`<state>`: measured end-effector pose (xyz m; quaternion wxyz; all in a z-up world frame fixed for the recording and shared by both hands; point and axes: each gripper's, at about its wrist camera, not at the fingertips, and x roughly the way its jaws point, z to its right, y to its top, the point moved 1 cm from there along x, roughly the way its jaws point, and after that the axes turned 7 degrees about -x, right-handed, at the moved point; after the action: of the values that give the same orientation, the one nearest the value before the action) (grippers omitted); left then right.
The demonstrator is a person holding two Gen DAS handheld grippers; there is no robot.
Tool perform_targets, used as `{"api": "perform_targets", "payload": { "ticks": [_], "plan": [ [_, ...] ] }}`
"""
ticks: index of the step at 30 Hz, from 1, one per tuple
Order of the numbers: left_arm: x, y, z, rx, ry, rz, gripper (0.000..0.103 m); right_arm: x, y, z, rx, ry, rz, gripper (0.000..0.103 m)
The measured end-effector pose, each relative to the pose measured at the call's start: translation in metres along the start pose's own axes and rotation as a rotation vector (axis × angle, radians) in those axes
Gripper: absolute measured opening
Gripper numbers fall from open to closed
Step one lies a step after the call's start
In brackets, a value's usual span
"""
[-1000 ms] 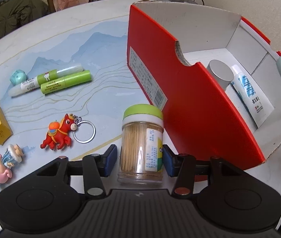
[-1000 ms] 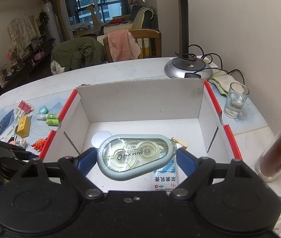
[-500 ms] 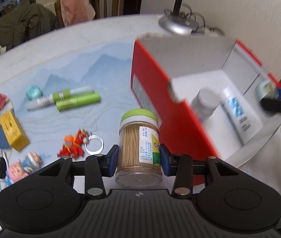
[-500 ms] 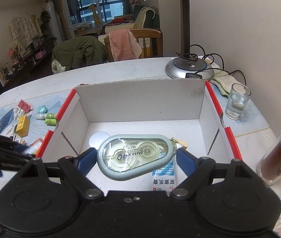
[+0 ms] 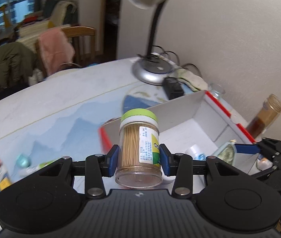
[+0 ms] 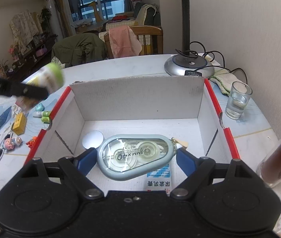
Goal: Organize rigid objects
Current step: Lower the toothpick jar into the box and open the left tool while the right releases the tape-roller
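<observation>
Half the white tube [image 6: 159, 175] hidden beneath the correction tape [image 6: 135, 155]

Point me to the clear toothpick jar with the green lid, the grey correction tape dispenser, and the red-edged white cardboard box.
clear toothpick jar with the green lid [image 5: 138, 150], left wrist view, on its label.
grey correction tape dispenser [image 6: 134, 154], right wrist view, on its clear window.
red-edged white cardboard box [image 6: 138, 97], right wrist view, on its far inner wall.
</observation>
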<state>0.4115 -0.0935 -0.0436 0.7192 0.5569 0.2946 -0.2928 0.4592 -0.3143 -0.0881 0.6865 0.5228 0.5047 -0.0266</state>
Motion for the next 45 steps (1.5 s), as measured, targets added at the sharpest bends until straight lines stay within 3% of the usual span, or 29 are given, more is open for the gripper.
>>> {"api": "perform_targets", "payload": {
  "ticks": [17,34,41,45],
  "plan": [
    [0.120,0.011,0.061,0.195,-0.046,-0.189,0.041,0.041,0.001,0.012,-0.071,-0.020,-0.123,0.086],
    [0.181,0.006,0.059,0.208,0.004,-0.388,0.042,0.060,-0.011,0.007,-0.058,-0.008,-0.221,0.086],
    [0.173,0.006,0.061,0.211,-0.006,-0.364,0.045,0.062,-0.012,0.008,-0.050,-0.007,-0.239,0.087],
    [0.155,0.008,0.057,0.186,-0.006,-0.312,0.059,0.058,-0.011,0.010,-0.037,-0.004,-0.228,0.087]
  ]
}}
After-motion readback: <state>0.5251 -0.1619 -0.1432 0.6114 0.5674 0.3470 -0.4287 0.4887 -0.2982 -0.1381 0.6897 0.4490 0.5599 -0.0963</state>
